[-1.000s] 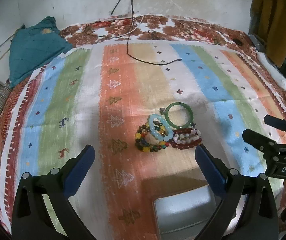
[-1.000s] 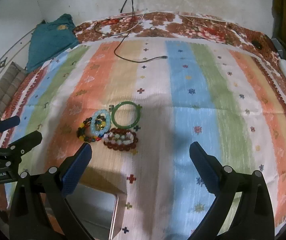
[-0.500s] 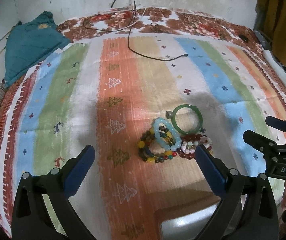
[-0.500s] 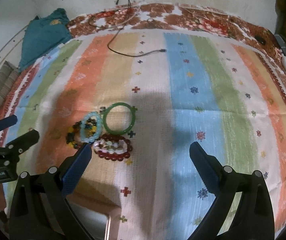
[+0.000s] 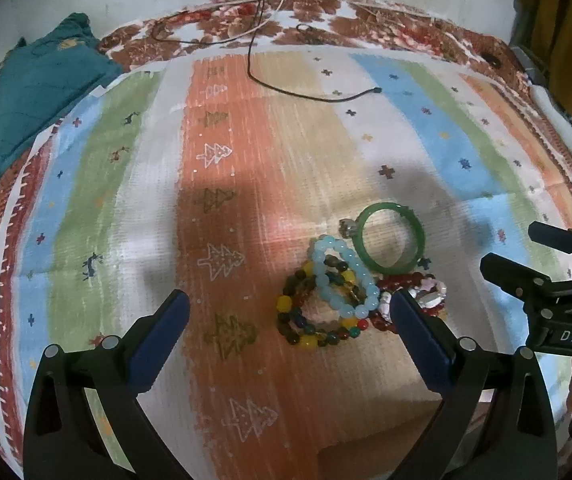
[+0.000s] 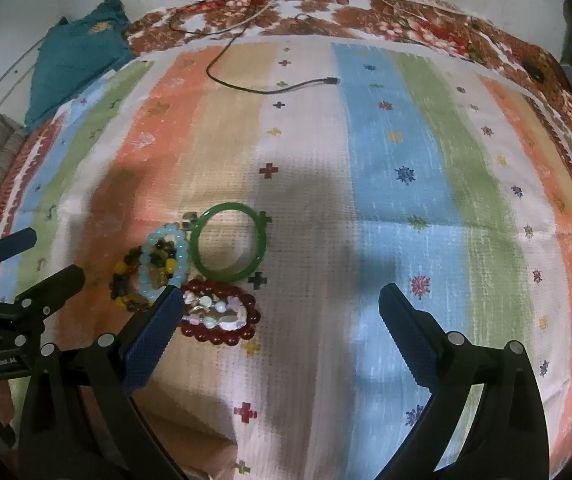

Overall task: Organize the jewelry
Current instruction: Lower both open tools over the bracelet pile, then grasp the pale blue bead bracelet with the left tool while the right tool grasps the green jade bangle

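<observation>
My left claw's [image 5: 289, 310] right finger [image 5: 420, 334] covers part of the red bead bracelet [image 5: 406, 282], and in the right view my right claw's [image 6: 279, 306] left finger [image 6: 153, 340] hides the multicolour bead bracelet's [image 6: 125, 280] near edge. I can't identify the small silvery piece [image 5: 346, 227] beside the green bangle [image 5: 390, 243]. The teal cloth [image 5: 41, 84] is partly cut off.

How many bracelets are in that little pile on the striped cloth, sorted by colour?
Green bangle: 1
Pale blue beaded bracelet: 1
Multicoloured beaded bracelet: 1
Dark red beaded bracelet: 1
White and pink pearly bracelet, lying within the red one: 1
Total: 5 bracelets, plus 1 small silvery trinket beside the bangle.
</observation>
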Demonstrator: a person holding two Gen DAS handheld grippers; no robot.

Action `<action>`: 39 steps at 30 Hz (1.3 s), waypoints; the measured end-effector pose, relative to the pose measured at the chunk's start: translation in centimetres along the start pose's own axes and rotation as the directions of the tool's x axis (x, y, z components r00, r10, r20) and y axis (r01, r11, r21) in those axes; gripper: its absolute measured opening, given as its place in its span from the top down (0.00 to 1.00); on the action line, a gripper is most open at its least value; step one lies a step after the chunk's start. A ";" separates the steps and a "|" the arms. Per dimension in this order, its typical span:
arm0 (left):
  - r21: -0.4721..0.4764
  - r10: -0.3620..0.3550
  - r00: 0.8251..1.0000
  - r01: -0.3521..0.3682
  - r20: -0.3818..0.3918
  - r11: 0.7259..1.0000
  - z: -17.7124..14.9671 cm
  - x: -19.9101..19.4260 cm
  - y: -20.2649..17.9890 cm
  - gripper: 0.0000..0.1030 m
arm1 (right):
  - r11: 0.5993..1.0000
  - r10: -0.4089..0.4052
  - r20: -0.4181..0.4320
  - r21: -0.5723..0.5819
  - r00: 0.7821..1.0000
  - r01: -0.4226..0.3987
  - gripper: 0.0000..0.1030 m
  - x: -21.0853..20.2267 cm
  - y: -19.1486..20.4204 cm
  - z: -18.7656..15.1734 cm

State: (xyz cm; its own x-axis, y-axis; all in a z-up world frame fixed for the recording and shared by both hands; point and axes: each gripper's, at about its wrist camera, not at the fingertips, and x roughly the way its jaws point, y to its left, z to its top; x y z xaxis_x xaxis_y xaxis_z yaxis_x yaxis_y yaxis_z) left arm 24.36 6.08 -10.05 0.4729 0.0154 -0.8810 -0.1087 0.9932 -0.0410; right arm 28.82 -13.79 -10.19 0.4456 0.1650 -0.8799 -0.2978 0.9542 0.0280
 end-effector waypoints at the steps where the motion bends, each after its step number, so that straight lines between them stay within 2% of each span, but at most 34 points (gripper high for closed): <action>1: 0.000 -0.003 1.000 0.003 -0.002 1.000 0.1 0.1 0.0 0.05 | 1.000 -0.003 -0.004 0.000 1.000 0.003 0.04 0.3 -0.1 0.1; 9: 0.007 -0.014 1.000 0.014 -0.016 1.000 0.7 1.7 0.1 0.08 | 1.000 0.001 -0.030 -0.012 1.000 -0.001 0.04 2.1 0.2 0.8; 20: -0.024 -0.047 0.996 0.045 -0.070 0.999 1.3 4.6 1.1 0.17 | 0.999 -0.017 -0.048 -0.029 0.999 0.015 0.04 4.1 0.7 1.8; 28: 0.000 -0.038 0.995 0.038 -0.092 0.999 1.9 6.5 0.8 0.23 | 1.000 -0.018 -0.075 -0.025 0.997 0.016 0.04 5.9 0.6 2.2; 30: -0.004 -0.050 0.993 0.050 -0.104 0.999 2.0 7.0 0.8 0.27 | 0.999 -0.019 -0.086 -0.028 0.996 0.016 0.05 6.5 0.6 2.3; 32: 0.002 -0.051 0.992 0.052 -0.112 0.999 2.2 7.4 0.7 0.29 | 0.999 -0.020 -0.095 -0.027 0.995 0.017 0.17 6.9 0.6 2.3; 34: 0.009 -0.047 0.992 0.048 -0.114 0.999 2.2 7.8 0.6 0.33 | 1.000 -0.019 -0.104 -0.021 0.994 0.017 0.23 7.3 0.6 2.4; 39: 0.011 -0.057 0.989 0.059 -0.133 0.998 2.2 8.8 0.7 0.39 | 0.999 -0.032 -0.119 -0.043 0.992 0.027 0.29 8.4 1.1 2.2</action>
State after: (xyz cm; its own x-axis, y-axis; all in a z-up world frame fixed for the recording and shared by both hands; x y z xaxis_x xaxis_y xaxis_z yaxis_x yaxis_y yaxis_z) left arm 30.37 7.13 -16.76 0.3578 -0.0567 -0.9321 -0.0708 0.9936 -0.0876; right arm 34.11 -10.82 -16.48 0.3512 0.1034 -0.9306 -0.3218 0.9467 -0.0162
